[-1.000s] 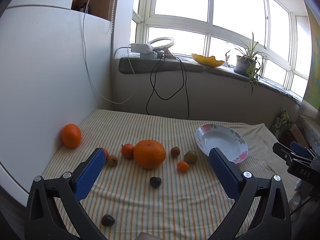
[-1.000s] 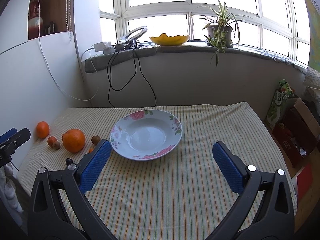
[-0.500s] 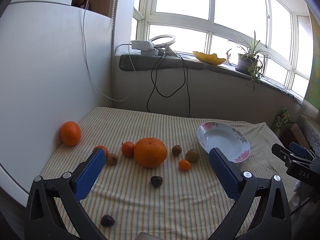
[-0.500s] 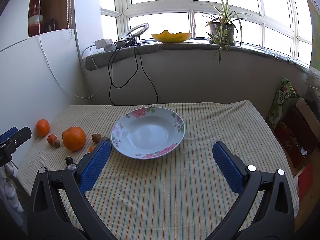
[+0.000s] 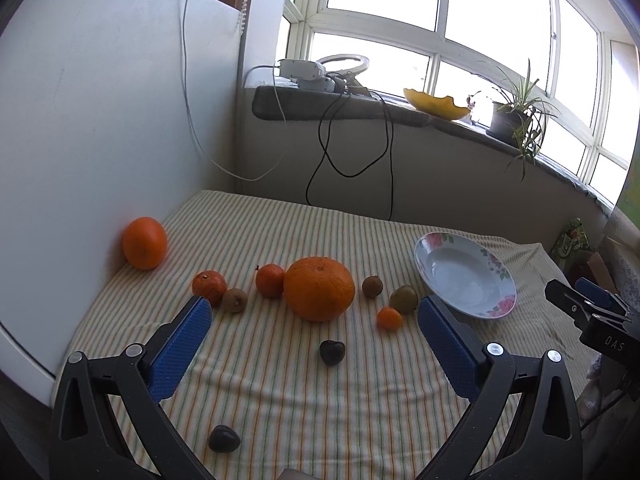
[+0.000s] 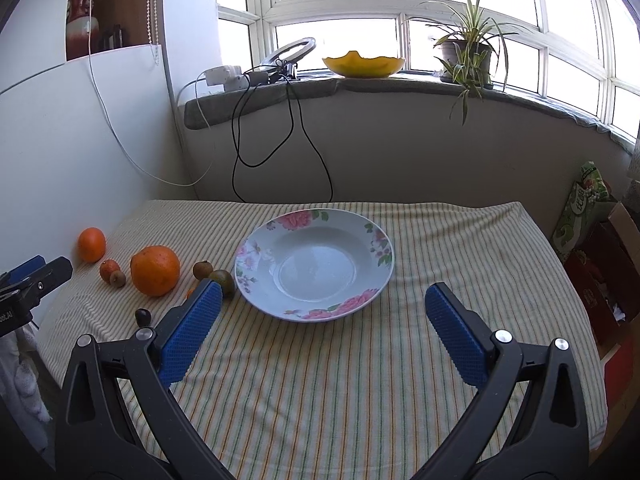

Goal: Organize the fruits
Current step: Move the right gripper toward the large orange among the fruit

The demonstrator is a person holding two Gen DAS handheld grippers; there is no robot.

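While both grippers hang above the striped cloth (image 6: 320, 380) with nothing between their blue pads, the fruit lies spread before the left gripper (image 5: 316, 320), whose jaws stand wide apart and empty. From its wrist view, the big orange (image 5: 319, 289) sits dead centre at 12 o'clock, just beyond the fingertips. A tangerine (image 5: 270, 280) touches its 9 o'clock side; further out that way lie a second tangerine (image 5: 209, 287) with a kiwi (image 5: 234, 300) against it, and a medium orange (image 5: 144, 243) by the white panel at 10 o'clock. Toward 3 o'clock of the big orange sit a brown fruit (image 5: 372, 286), a green fruit (image 5: 404, 299) and a tiny orange one (image 5: 389, 318). Two dark fruits lie nearer — one (image 5: 332, 352) between the fingers, one (image 5: 224, 438) at 7 o'clock.

The right gripper (image 6: 322, 308) is equally wide open and empty, level and aimed at the plate (image 6: 376, 280), which rests empty at its 12 o'clock — well right of the fruit.
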